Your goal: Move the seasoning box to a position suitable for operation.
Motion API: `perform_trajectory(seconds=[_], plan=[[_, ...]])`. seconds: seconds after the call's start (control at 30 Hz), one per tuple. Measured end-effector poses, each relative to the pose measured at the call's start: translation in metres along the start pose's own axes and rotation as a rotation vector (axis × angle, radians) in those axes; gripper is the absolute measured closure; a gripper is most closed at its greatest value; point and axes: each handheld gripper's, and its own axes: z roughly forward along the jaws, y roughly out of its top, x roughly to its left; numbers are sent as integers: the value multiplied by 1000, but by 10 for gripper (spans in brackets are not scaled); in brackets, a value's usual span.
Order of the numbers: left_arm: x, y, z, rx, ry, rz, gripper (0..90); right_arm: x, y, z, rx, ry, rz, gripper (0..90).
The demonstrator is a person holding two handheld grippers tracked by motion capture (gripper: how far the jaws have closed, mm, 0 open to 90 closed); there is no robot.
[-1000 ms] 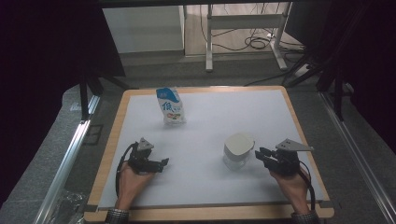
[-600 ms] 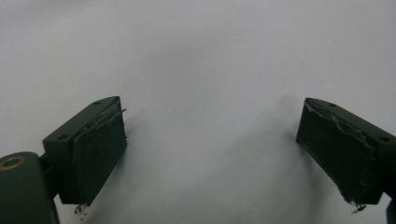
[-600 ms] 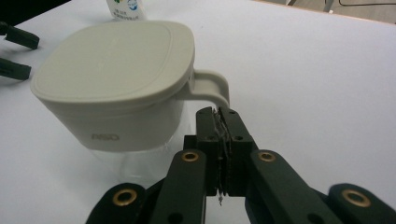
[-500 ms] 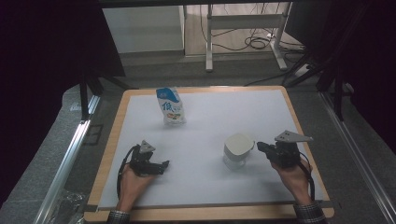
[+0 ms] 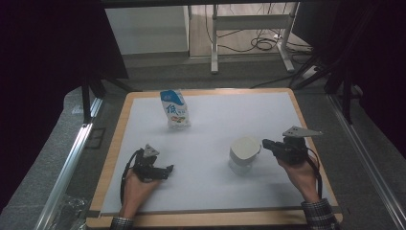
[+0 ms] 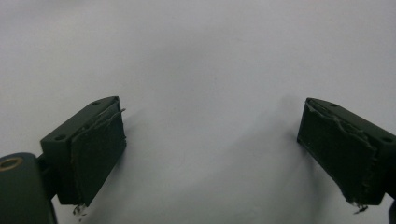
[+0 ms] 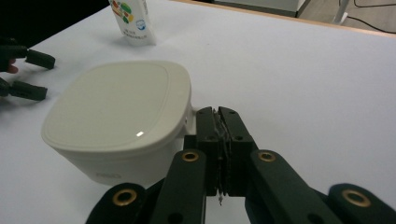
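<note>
A cream container with a rounded-square lid [image 5: 244, 149] [image 7: 116, 107] stands right of the mat's middle. My right gripper [image 5: 264, 143] [image 7: 219, 114] is shut, pads pressed together. Its tips sit at the container's right side, against a small lip under the lid. I cannot tell whether anything is pinched between them. My left gripper [image 5: 168, 171] [image 6: 210, 154] is open at the front left, low over bare white mat, with nothing between its jaws. The right gripper view catches it [image 7: 35, 74] beyond the container. A blue and white snack bag [image 5: 174, 110] [image 7: 131, 21] stands upright at the back left.
The white mat [image 5: 215, 120] lies on a wood-edged board [image 5: 115, 143]. Metal rails run along the left and right sides of the table. Desk legs and cables stand on the floor beyond the far edge.
The right gripper has moved a little forward and up along the container's right side. The left gripper, the container and the bag have barely moved.
</note>
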Motion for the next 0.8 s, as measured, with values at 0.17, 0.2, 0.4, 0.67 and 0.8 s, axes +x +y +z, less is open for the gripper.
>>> perform_trajectory(seconds=[0.17,0.2,0.4,0.67,0.8], plan=[[0,0,0,-5,2,-4,73,2,11,1,-3,11,-14,874],[0,0,0,-5,2,-4,73,3,12,2,-3,13,-18,873],[-1,0,0,-5,2,-3,73,7,19,5,0,21,-42,873],[-1,0,0,-5,3,-2,73,12,25,10,4,26,-69,874],[-1,0,0,-5,2,-3,73,14,26,14,10,27,-79,874]])
